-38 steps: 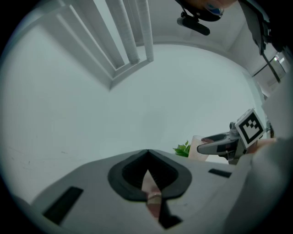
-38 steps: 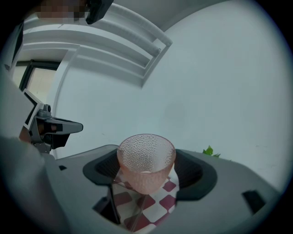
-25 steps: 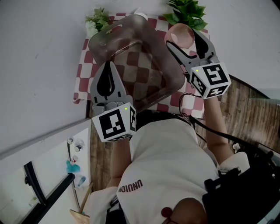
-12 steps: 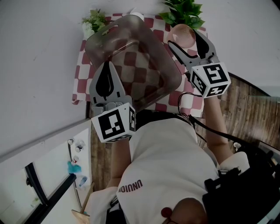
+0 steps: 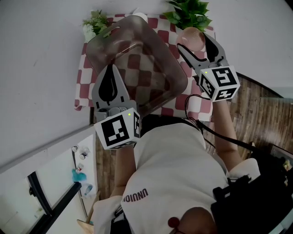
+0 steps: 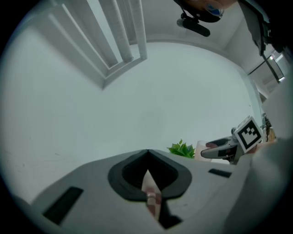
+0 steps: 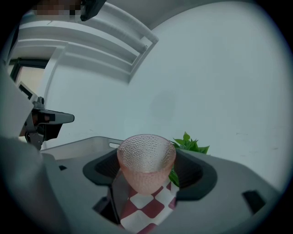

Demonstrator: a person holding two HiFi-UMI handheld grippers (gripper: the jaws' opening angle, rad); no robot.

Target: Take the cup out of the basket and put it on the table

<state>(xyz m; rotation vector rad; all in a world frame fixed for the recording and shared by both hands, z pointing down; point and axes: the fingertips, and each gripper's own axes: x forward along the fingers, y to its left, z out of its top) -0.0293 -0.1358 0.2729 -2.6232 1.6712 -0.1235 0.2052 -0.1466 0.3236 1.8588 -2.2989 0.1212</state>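
Observation:
A pink dimpled glass cup [image 5: 190, 36] is upright between the fingers of my right gripper [image 5: 194, 41], which is shut on it, just outside the basket's right rim and above the checked cloth. In the right gripper view the cup [image 7: 146, 157] fills the gap of the right gripper [image 7: 147, 180]. The translucent grey-brown basket [image 5: 176, 73] stands tilted on the cloth with nothing showing inside. My left gripper [image 5: 110, 69] is shut on the basket's near-left wall. A thin sliver of that wall shows between the tips of the left gripper [image 6: 147, 172].
A red-and-white checked cloth [image 5: 87, 82] covers the small table against a white wall. A green plant [image 5: 190, 11] stands at the back right and a smaller one [image 5: 95, 20] at the back left. Wooden floor [image 5: 249, 105] lies to the right.
The basket and my left gripper have shifted a little to the left and away. The right gripper still holds the cup in nearly the same place.

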